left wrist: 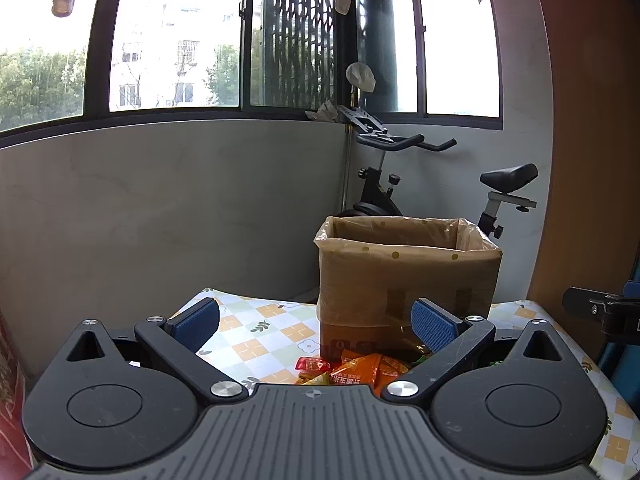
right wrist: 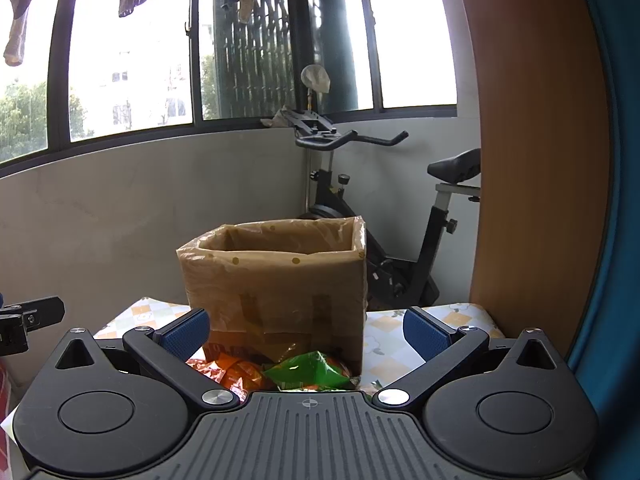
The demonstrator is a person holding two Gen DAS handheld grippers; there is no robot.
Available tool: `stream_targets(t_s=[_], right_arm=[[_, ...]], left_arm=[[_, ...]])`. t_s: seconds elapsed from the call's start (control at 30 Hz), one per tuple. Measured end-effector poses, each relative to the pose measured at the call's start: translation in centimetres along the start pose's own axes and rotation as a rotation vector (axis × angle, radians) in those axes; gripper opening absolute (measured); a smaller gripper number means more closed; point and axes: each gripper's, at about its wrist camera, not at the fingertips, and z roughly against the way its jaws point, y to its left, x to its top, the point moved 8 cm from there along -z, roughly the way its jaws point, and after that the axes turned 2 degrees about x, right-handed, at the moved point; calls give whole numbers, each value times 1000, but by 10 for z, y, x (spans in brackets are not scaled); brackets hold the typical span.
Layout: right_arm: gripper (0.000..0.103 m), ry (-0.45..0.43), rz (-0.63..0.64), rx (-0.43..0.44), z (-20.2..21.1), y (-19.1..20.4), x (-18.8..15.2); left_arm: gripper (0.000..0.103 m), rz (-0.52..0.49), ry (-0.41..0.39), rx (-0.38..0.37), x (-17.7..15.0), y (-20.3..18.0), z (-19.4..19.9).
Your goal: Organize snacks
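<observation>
A cardboard box [left wrist: 408,280] lined with a clear dotted plastic bag stands upright on the table; it also shows in the right wrist view [right wrist: 280,280]. Several snack packets lie in front of it: orange ones [left wrist: 360,370], a small red one [left wrist: 314,365], and in the right wrist view orange packets [right wrist: 236,372] and a green packet [right wrist: 308,372]. My left gripper [left wrist: 316,326] is open and empty, above and behind the packets. My right gripper [right wrist: 306,334] is open and empty, facing the box above the green packet.
The table has a checked flower-pattern cloth [left wrist: 256,328]. An exercise bike [right wrist: 384,240] stands behind the table in the corner. A grey wall with windows is behind. A wooden panel [right wrist: 532,160] rises at the right. Part of the other gripper shows at the right edge [left wrist: 604,308].
</observation>
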Motion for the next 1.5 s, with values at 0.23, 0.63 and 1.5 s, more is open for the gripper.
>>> stream_targets(t_s=[0.23,0.63,1.5], right_arm=[[103,-3,-2,3,-1,2,0],[103,1,0,9,-1,3,-2],[103,3,13,19,-2,8,-3]], left_arm=[[103,6,5,-12,-1,1,-1],[103,10,-4,-10,0,-1,1],[103,16,-17,-16,0,0,2]])
